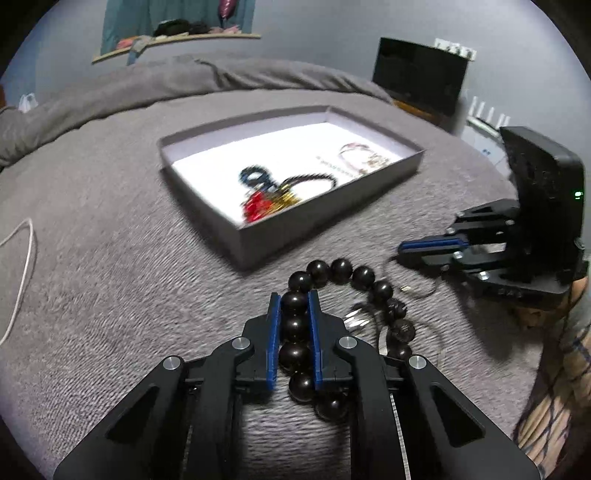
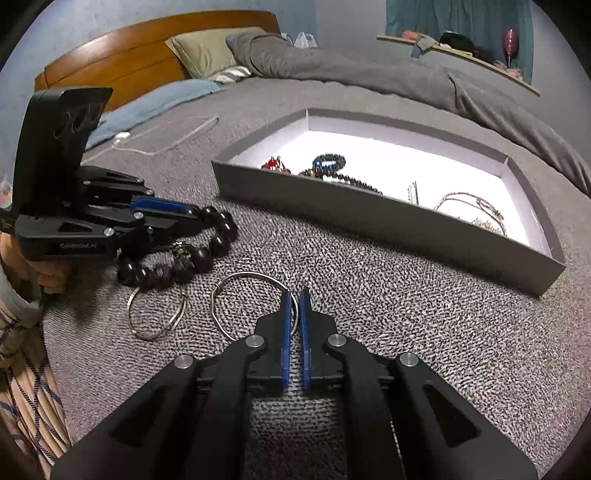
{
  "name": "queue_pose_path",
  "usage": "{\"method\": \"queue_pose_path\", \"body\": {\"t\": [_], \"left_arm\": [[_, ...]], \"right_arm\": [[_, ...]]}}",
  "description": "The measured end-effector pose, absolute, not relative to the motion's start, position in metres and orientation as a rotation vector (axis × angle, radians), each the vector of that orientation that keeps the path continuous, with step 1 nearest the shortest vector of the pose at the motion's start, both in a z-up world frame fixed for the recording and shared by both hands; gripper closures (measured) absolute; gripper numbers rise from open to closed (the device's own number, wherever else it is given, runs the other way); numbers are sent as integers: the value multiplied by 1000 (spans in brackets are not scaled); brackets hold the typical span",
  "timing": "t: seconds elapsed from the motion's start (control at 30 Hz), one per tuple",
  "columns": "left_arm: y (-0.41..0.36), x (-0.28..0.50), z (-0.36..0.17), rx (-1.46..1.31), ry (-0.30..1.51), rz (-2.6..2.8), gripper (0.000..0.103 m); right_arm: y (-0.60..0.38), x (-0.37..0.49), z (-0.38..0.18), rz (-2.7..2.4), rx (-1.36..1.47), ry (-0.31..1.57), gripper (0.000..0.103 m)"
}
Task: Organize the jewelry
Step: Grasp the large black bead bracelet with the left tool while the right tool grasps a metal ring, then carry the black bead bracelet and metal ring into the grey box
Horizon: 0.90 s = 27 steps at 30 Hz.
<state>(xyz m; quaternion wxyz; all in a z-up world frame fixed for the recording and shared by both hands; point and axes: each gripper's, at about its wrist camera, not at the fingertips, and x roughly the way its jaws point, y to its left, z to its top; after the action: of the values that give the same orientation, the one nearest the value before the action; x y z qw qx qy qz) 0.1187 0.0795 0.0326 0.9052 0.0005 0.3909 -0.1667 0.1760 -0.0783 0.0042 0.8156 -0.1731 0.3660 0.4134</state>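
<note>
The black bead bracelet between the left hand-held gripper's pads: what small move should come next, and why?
Probably lift it toward the grey box. The left hand-held gripper is shut on the black bead bracelet, which lies on the bedcover, outside the box.

Home bedroom. Work surface is a bed (image 2: 369, 295) with a grey knit blanket, ahead of and under the right hand-held gripper (image 2: 294, 295). Wooden headboard (image 2: 140, 55) far left of it, olive pillow (image 2: 203, 51) and rumpled grey duvet (image 2: 369, 77) beyond. Wall shelf (image 2: 461, 55) with clutter and a teal curtain (image 2: 461, 18) far right. Dark monitor (image 1: 419, 74) against the wall in the left view.
</note>
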Motion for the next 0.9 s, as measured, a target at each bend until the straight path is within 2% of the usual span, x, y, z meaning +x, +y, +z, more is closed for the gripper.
{"method": "queue_pose_path", "body": {"t": [0.33,0.9], "left_arm": [[74,109,70,-103,642,-437,88],[44,117,114,-130,494,-485,88]], "right_arm": [[-108,180,31,853,-264,678,99],[-133,196,58,790,-164,601,99]]}}
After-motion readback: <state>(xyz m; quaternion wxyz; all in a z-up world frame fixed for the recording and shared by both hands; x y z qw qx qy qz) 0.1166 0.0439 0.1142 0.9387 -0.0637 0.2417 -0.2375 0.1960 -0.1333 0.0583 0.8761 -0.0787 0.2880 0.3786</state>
